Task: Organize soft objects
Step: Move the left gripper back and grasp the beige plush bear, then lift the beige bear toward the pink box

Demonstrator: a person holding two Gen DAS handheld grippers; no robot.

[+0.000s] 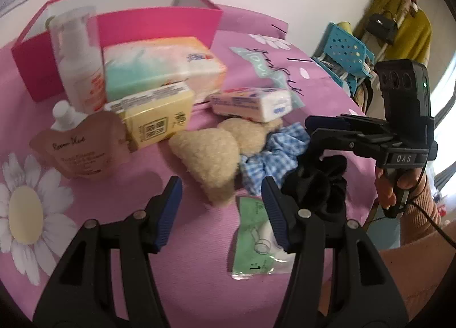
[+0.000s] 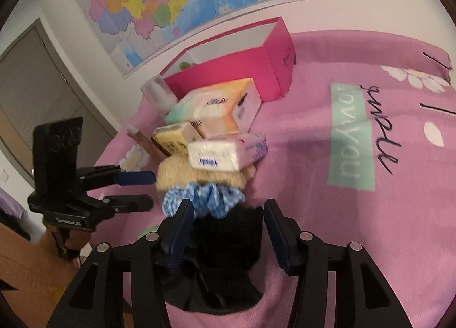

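Spread over a pink floral sheet (image 1: 94, 199): open magenta box (image 1: 159, 25) at the back, tissue packs in front. Nearer, beige fluffy clips (image 1: 211, 162), blue gingham scrunchie (image 1: 273, 154), black scrunchie (image 2: 228, 239). Left gripper (image 1: 222, 202) spread, empty, above the sheet. Right gripper (image 2: 228, 228) straddling the black scrunchie, pads apparently not pressing.

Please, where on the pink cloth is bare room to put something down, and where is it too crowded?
Free: the cloth right of the small tissue pack, around the green printed strip; also the patch between the daisy print and the beige plush. Crowded: from the pink box down past the packs to the blue scrunchie and black scrunchie.
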